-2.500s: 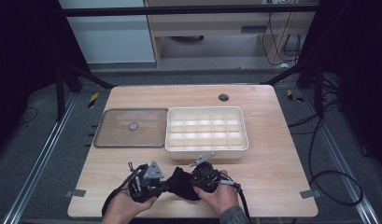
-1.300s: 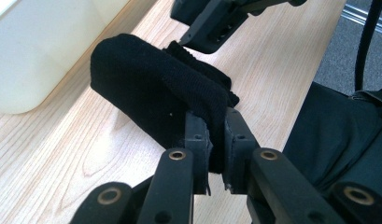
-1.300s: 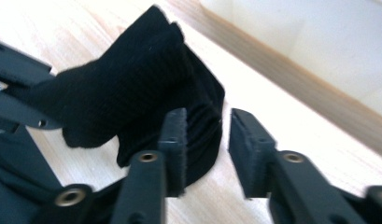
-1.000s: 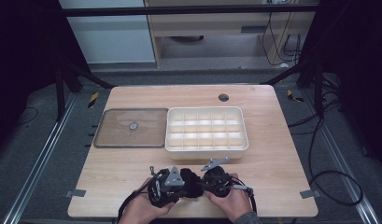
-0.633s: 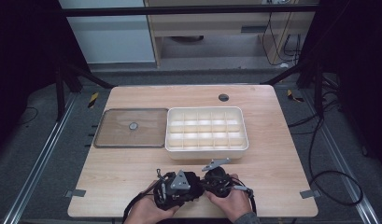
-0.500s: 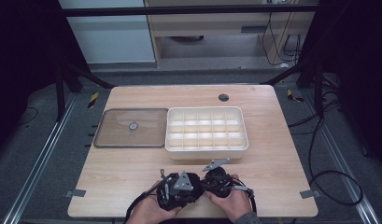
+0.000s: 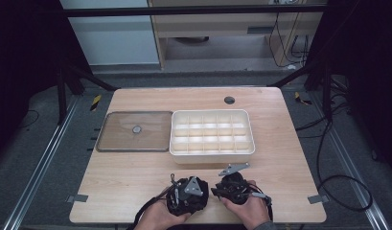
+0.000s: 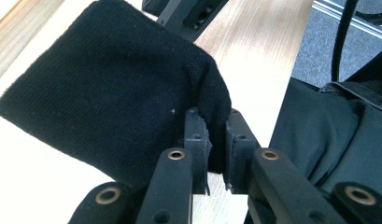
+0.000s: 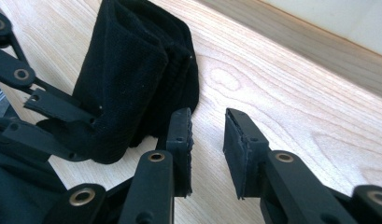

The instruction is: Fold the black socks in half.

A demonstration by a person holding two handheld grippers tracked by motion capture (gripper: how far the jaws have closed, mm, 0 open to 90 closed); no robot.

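Observation:
A black knitted cloth [image 8: 109,93] lies folded over on the wooden table near its front edge. My left gripper [image 8: 214,116] is shut on one edge of the fold. In the right gripper view the folded cloth [image 9: 132,70] sits just left of my right gripper [image 9: 207,116], which is open with bare table between its fingers and its left finger close beside the cloth. The left gripper's fingers [image 9: 44,105] clamp the cloth there. From above, the left gripper [image 7: 186,191] and the right gripper [image 7: 232,184] sit close together, each in a hand.
A white compartment tray [image 7: 212,152] stands just beyond the grippers at mid-table. To its left lies a flat clear lid [image 7: 131,143] with a small knob. A dark round hole [image 7: 229,100] marks the far side of the table. A dark sleeve [image 8: 328,140] is near the left gripper.
The left gripper has moved right across the front of the table, bringing the cloth over onto itself until it sits beside the right gripper. The right gripper shifted slightly right.

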